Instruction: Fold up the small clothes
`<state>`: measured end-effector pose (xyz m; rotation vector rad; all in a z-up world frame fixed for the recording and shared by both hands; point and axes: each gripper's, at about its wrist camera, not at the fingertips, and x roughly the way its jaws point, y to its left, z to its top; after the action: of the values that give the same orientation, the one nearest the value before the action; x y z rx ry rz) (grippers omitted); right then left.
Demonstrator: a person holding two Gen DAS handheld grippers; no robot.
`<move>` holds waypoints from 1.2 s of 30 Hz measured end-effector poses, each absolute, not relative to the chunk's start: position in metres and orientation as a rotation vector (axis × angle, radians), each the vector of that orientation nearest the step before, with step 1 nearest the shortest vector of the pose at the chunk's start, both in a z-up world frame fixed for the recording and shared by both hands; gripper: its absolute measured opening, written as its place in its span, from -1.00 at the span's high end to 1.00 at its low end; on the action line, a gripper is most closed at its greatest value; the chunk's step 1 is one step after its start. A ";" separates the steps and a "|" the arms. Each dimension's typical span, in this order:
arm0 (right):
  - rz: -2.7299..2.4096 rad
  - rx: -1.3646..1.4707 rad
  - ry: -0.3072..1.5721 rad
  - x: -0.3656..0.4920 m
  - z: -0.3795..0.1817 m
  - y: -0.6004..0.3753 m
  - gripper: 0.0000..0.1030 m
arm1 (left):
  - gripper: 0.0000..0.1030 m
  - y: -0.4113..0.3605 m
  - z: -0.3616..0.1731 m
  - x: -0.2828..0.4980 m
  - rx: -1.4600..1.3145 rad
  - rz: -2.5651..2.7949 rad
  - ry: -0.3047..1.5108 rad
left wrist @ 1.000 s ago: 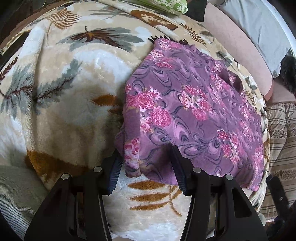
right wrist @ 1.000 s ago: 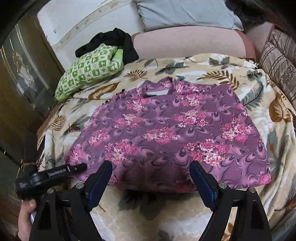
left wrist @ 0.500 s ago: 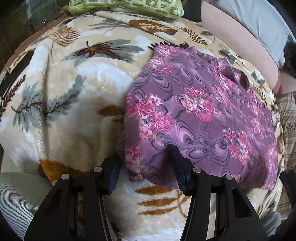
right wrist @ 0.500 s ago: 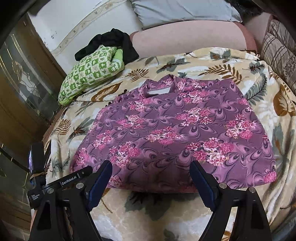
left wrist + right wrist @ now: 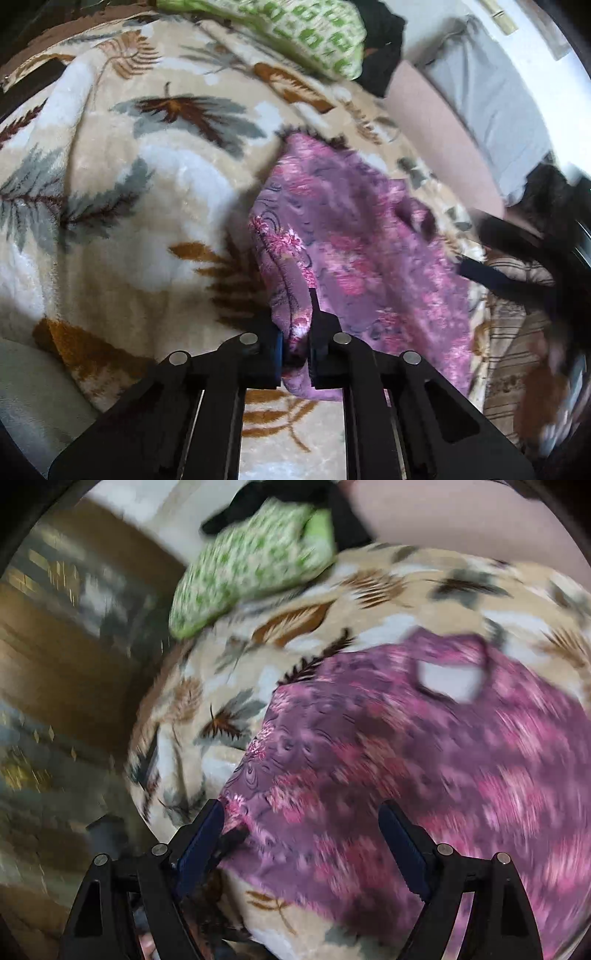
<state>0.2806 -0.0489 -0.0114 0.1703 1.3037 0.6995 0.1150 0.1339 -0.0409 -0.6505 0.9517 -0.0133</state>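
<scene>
Left gripper [image 5: 297, 345] jaws clamped on hem corner of purple shirt [image 5: 354, 254] w/ bunched fabric; right gripper [image 5: 301, 843] jaws apart over shirt on leaf blanket [image 5: 129, 177].

A thin, smooth purple cloth top with pink flower print [image 5: 354, 258] is seen bunched between the matt black plastic fingers of the left gripper [image 5: 296, 354], which are fastened with shiny round metal pins. Beneath it a thick, fluffy beige plush blanket with leaf pattern [image 5: 122, 206] is spread. Beyond the right gripper [image 5: 301, 843], whose pads appear dark blue and ribbed, a soft green-and-white patterned fabric pillow [image 5: 251, 561] is shown blurred.
</scene>
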 end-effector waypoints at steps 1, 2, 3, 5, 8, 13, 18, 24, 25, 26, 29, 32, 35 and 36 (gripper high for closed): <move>0.716 0.144 1.345 0.288 -0.017 -0.034 -0.64 | 0.87 0.134 -0.039 0.114 -0.671 -0.051 0.943; 0.718 0.113 1.369 0.292 -0.021 -0.022 -0.64 | 0.87 0.133 -0.038 0.114 -0.692 -0.081 0.935; 0.714 0.055 1.403 0.298 -0.027 -0.001 -0.64 | 0.88 0.132 -0.035 0.112 -0.718 -0.123 0.915; 0.735 0.002 1.452 0.302 -0.038 0.025 -0.64 | 0.88 0.128 -0.024 0.110 -0.688 -0.155 0.878; 0.732 -0.049 1.487 0.306 -0.048 0.051 -0.64 | 0.88 0.107 -0.011 0.108 -0.592 -0.202 0.849; 0.614 -0.264 1.482 0.314 -0.066 0.067 0.08 | 0.88 0.068 -0.001 0.105 -0.419 -0.262 0.837; 0.592 -0.087 1.365 0.303 -0.043 0.009 0.72 | 0.88 0.047 0.007 0.098 -0.345 -0.323 0.809; 0.627 0.255 1.217 0.276 -0.013 -0.093 0.74 | 0.88 0.006 0.030 0.078 -0.242 -0.401 0.755; 0.632 0.285 1.193 0.271 -0.010 -0.105 0.74 | 0.88 -0.002 0.033 0.075 -0.225 -0.414 0.750; 0.640 0.316 1.168 0.265 -0.008 -0.117 0.74 | 0.88 -0.010 0.036 0.073 -0.204 -0.425 0.744; 0.651 0.422 1.111 0.254 -0.004 -0.157 0.75 | 0.88 -0.036 0.039 0.073 -0.140 -0.454 0.745; 0.654 0.488 1.077 0.254 -0.003 -0.185 0.75 | 0.88 -0.061 0.043 0.077 -0.122 -0.498 0.766; 0.628 0.515 1.055 0.259 0.001 -0.208 0.75 | 0.88 -0.081 0.047 0.090 -0.118 -0.538 0.783; 0.621 0.528 1.048 0.263 0.003 -0.220 0.75 | 0.88 -0.092 0.050 0.096 -0.104 -0.554 0.789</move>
<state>0.2635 -0.2197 0.0027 0.5277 1.0476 0.6210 0.0956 -0.0919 0.0496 -0.1039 0.7893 -0.5541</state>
